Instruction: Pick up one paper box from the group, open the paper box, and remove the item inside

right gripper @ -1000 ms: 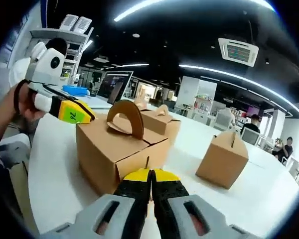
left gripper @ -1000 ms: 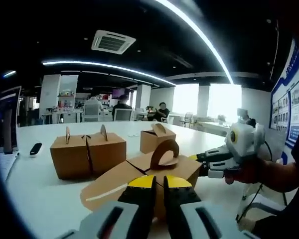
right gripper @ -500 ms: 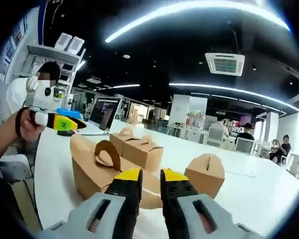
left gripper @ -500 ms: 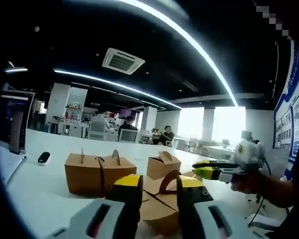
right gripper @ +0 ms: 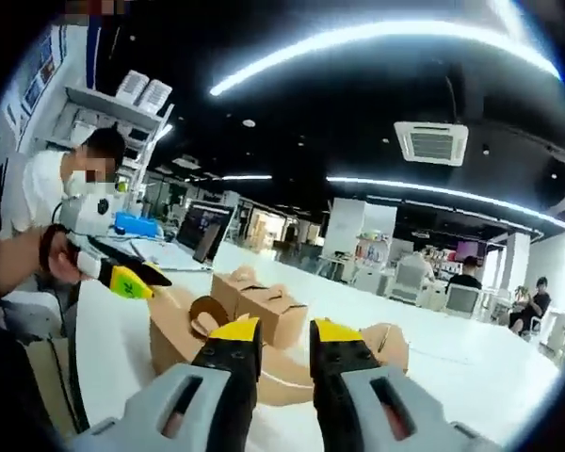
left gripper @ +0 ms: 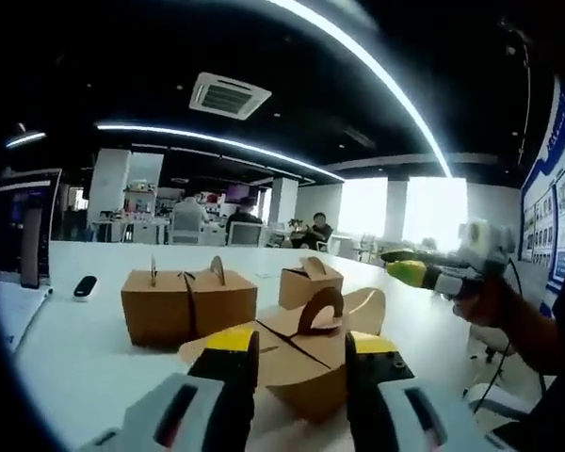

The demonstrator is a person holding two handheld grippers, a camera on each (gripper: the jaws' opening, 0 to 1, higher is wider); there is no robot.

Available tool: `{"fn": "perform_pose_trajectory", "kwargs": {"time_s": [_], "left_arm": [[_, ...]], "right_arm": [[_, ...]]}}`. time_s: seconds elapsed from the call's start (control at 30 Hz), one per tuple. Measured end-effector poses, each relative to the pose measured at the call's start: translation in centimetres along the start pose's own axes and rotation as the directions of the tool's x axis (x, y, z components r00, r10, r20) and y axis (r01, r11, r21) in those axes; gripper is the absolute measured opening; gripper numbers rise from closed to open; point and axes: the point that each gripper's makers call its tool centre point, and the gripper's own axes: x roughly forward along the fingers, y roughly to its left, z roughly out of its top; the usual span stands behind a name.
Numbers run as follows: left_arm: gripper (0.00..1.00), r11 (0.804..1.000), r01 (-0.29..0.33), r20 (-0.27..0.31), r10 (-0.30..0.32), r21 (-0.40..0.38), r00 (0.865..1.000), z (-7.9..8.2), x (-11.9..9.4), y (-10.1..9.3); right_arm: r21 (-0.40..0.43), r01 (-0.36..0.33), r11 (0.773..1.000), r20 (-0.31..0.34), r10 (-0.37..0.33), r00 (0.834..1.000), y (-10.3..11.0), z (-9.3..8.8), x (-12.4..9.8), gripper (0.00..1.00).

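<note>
Your box (left gripper: 306, 353) sits low centre in the left gripper view, on the white table (left gripper: 75, 348), w/ top flaps splayed out and the arched handle (left gripper: 318, 311) standing up mid-frame. It's just beyond your left gripper (left gripper: 299, 353), whose jaws stand apart w/ nothing between them. In the right gripper view the same box (right gripper: 184, 334) lies lower left, behind the right gripper (right gripper: 283, 344), also released, jaws apart and empty. The left gripper (right gripper: 132, 280) comes in from mid-left there; the right gripper (left gripper: 405, 273) shows at mid-right in the left gripper view, above the box, not touching it.

Spare boxes (left gripper: 188, 301) stay closed, left of centre, near yours but apart.

Handling, my guess: thin kraft card, light, will slide on the smooth table if you push w/o bracing. Flaps bend and crease easily, so pinch near a fold, not the free edge. Brace one side wall w/ one gripper, spread flaps w/ the other. Can't see inside, so item's unknown; go in gently.
</note>
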Motion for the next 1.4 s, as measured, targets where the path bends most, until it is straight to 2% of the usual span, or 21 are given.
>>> {"fn": "perform_pose_trajectory", "kwargs": {"time_s": [0.07,0.17,0.2,0.23,0.3,0.33,0.43,0.6,0.67,0.8,0.83,0.87,0.93,0.97,1.0,1.07,1.1,1.33,1.4], "left_arm": [[0.38,1.000,-0.005,0.006,0.005,0.005,1.000,0.4,-0.1,0.0],[0.38,1.000,-0.018,0.018,0.017,0.017,1.000,0.6,-0.2,-0.1],[0.38,1.000,-0.019,0.018,0.018,0.020,1.000,0.6,-0.2,-0.1],[0.38,1.000,-0.019,0.017,0.018,0.023,1.000,0.6,-0.3,-0.2],[0.38,0.999,-0.017,0.011,0.017,0.029,1.000,0.2,-0.3,-0.4],[0.38,0.999,-0.016,0.007,0.016,0.029,1.000,0.1,-0.3,-0.4],[0.38,1.000,-0.013,-0.015,0.013,0.022,1.000,-0.6,-0.2,-0.4],[0.38,1.000,0.002,-0.010,-0.002,0.015,1.000,-0.5,0.4,-0.9],[0.38,1.000,0.022,0.003,-0.022,0.007,1.000,-0.3,0.7,-1.3],[0.38,0.999,0.039,0.015,-0.039,0.000,0.999,-0.3,1.2,-1.7],[0.38,0.999,0.041,0.013,-0.041,0.005,0.999,-0.4,1.4,-1.8],[0.38,0.999,0.036,0.001,-0.036,0.022,0.999,-0.6,1.6,-1.7],[0.38,0.998,0.025,-0.023,-0.024,0.055,0.999,-1.1,1.9,-1.5],[0.38,0.998,0.034,-0.023,-0.033,0.061,0.999,-1.1,2.0,-1.6],[0.38,0.997,0.045,-0.023,-0.044,0.060,0.999,-1.1,2.0,-1.7],[0.38,0.997,0.061,-0.024,-0.060,0.053,0.998,-1.1,2.1,-2.0],[0.38,0.996,0.064,-0.024,-0.063,0.055,0.998,-1.1,2.2,-2.0],[0.38,0.995,0.061,-0.020,-0.059,0.073,0.998,-0.7,2.3,-1.8],[0.38,0.996,0.062,-0.019,-0.061,0.071,0.998,-0.6,2.2,-1.8]], "right_arm": [[-0.112,-0.025,0.993,-0.009,0.024,1.000,1.4,0.6,0.8,0.21],[-0.258,-0.052,0.965,0.000,0.053,0.999,3.3,1.6,1.8,0.21],[-0.354,-0.076,0.932,0.002,0.082,0.997,4.9,2.1,2.4,0.20],[-0.411,-0.097,0.906,-0.008,0.103,0.995,5.9,2.2,2.7,0.20],[-0.534,-0.142,0.834,-0.046,0.138,0.989,7.6,1.9,3.3,0.16],[-0.552,-0.148,0.821,-0.055,0.142,0.988,7.9,1.8,3.4,0.13],[-0.631,-0.207,0.748,-0.136,0.156,0.978,8.9,0.8,4.2,0.10],[-0.604,-0.285,0.744,-0.210,0.196,0.958,7.9,0.5,5.1,0.10],[-0.607,-0.313,0.730,-0.238,0.209,0.948,7.7,0.3,5.2,0.10],[-0.619,-0.334,0.711,-0.266,0.210,0.941,7.7,-0.1,5.5,0.10],[-0.633,-0.341,0.695,-0.280,0.204,0.938,7.7,-0.3,5.7,0.10],[-0.661,-0.338,0.670,-0.291,0.186,0.938,7.6,-0.5,5.7,0.10],[-0.715,-0.333,0.615,-0.311,0.148,0.939,7.5,-0.7,5.8,0.10],[-0.746,-0.326,0.581,-0.314,0.125,0.941,7.4,-0.7,5.7,0.10],[-0.766,-0.319,0.557,-0.308,0.117,0.944,7.5,-0.5,5.7,0.10],[-0.765,-0.323,0.557,-0.307,0.125,0.943,8.0,-0.5,5.4,0.10],[-0.773,-0.322,0.547,-0.305,0.124,0.944,8.1,-0.4,5.4,0.10],[-0.797,-0.311,0.517,-0.308,0.094,0.947,7.8,-0.7,5.6,0.10],[-0.831,-0.312,0.461,-0.321,0.060,0.945,7.5,-1.0,5.6,0.10]]}}
